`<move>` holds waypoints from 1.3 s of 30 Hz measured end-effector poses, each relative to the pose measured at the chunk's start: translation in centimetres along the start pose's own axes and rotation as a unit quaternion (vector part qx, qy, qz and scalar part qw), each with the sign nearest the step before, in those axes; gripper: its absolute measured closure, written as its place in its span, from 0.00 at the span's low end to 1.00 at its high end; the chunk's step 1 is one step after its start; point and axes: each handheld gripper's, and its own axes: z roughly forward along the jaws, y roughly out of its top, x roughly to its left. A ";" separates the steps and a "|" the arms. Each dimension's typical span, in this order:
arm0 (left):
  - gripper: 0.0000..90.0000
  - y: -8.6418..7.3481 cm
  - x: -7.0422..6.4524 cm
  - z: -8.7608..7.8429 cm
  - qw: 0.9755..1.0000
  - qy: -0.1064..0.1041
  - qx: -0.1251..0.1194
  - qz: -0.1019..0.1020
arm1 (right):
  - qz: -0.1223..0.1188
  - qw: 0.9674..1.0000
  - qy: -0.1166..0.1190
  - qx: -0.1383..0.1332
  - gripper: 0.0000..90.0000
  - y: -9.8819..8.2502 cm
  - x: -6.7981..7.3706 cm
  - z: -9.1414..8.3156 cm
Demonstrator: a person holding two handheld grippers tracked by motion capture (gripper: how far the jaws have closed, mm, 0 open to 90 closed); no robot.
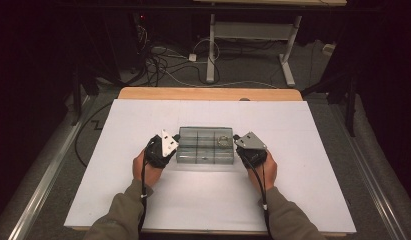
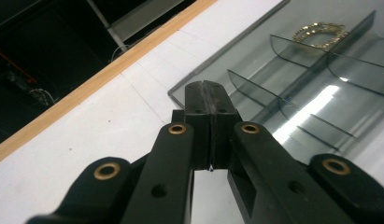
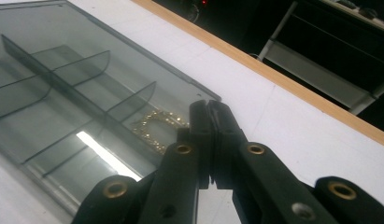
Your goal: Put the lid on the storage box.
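A clear plastic organiser box with inner dividers lies in the middle of the white table top. A gold ring-shaped trinket rests in its far right compartment, also seen in the left gripper view as the trinket and in the right gripper view as the trinket. My left gripper sits at the box's left end, jaws shut with nothing between them. My right gripper sits at the box's right end, shut and empty too. Whether either tip touches the box I cannot tell.
The white sheet covers a wooden table whose far edge shows bare. Beyond it are cables on the floor and the legs of another desk. A metal rail runs along the left.
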 end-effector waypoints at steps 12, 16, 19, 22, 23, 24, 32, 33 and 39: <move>0.96 -0.4 -1.0 -0.4 0.999 -0.031 -0.003 0.009 | 0.000 0.999 0.048 -0.024 0.95 -0.7 0.8 -1.1; 0.93 -0.6 -1.1 -0.2 0.999 -0.037 -0.001 0.009 | -0.001 0.998 0.058 -0.027 0.93 -0.7 1.0 -1.3; 0.93 -0.6 -1.2 -0.1 0.999 -0.041 0.000 0.010 | -0.004 0.997 0.068 -0.024 0.92 -0.8 1.1 -1.3; 0.92 -0.8 -1.3 0.0 0.999 -0.045 0.004 0.012 | -0.001 0.997 0.076 -0.017 0.91 -0.9 1.2 -1.1; 0.92 -0.8 -1.3 0.1 0.999 -0.045 0.006 0.012 | -0.001 0.997 0.076 -0.019 0.91 -1.0 1.2 -1.1; 0.92 -0.9 -1.3 0.1 0.999 -0.044 0.004 0.011 | -0.003 0.997 0.076 -0.020 0.91 -1.0 1.2 -1.1; 0.89 -0.7 -1.3 -0.1 0.999 -0.044 -0.002 0.012 | 0.003 0.997 0.079 -0.023 0.85 -1.0 0.9 -1.4; 0.87 -0.7 -1.2 -0.2 0.999 -0.042 -0.005 0.014 | 0.003 0.997 0.076 -0.024 0.85 -1.0 0.8 -1.5; 0.81 -0.5 -0.9 -0.7 0.999 -0.046 -0.019 0.015 | 0.012 0.996 0.081 -0.037 0.78 -0.8 0.2 -2.0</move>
